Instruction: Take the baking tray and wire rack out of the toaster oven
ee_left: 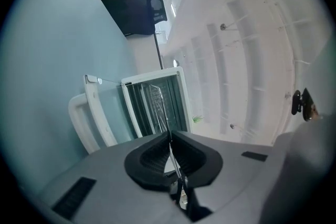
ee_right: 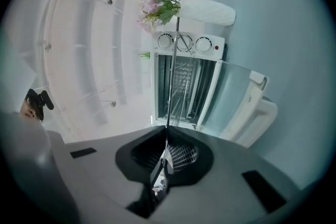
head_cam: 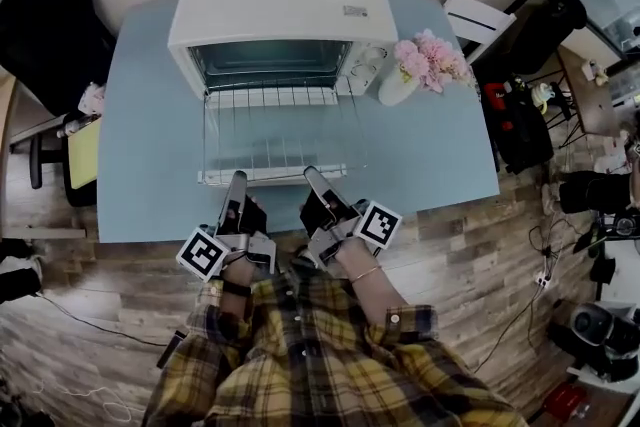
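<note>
The left claw [ee_left: 169, 136] is closed to a narrow slit on a front wire of the wire rack [head_cam: 275, 140], which runs edge-on from its jaws toward the oven. The right claw [ee_right: 167, 132] is closed in the same way on the same front edge, just beside the left one at the lower centre of the head view. The rack lies roughly level above the lowered glass door [ee_right: 236, 92], its far end at the opening of the toaster oven [head_cam: 270, 10] at the upper centre of the blue desk [head_cam: 150, 115]. Status: the rack is judged mostly withdrawn but not yet clear or set down. The baking tray is visible nowhere on the desk, and the dark cavity does not reveal it; its removal appears outstanding.
</note>
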Available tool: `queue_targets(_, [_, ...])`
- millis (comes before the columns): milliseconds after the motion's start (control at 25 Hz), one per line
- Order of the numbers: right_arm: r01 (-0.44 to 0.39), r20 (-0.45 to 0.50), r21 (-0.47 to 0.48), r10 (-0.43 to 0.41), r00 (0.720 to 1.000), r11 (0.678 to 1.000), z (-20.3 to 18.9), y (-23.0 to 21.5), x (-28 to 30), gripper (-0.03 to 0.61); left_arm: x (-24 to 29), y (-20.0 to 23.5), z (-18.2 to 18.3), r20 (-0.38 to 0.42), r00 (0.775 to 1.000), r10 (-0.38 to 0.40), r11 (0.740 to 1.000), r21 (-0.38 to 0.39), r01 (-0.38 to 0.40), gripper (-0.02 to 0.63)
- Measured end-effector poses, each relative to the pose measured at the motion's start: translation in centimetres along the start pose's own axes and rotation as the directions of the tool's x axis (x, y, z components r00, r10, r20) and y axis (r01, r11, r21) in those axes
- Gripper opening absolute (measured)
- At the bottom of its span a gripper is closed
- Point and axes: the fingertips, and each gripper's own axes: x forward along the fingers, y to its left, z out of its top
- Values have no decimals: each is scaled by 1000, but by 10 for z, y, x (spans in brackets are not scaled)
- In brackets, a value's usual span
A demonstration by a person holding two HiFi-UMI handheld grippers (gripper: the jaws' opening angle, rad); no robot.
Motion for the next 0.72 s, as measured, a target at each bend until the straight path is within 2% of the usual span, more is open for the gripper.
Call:
queue_targets(160, [-3, 28, 10, 3, 1000, 1000, -1, -2, -37, 17, -16, -6, -28, -20, 1000, -19, 1000, 11, 19, 6])
queue_targets(440, [16, 171, -13, -14, 985, 1000, 27, -1, -102, 17, -7, -16, -92, -161, 985, -58, 998, 2, 59, 11])
queue_targets(560, [42, 258, -23, -35, 966, 999, 47, -3, -136, 17, 6, -21, -129, -250, 965, -76, 997, -14, 75, 12])
queue_targets(720, [80, 382, -35, -61, 922, 996, 75, -4, -183, 17, 23, -26, -182, -376, 922, -96, 995, -48, 84, 14])
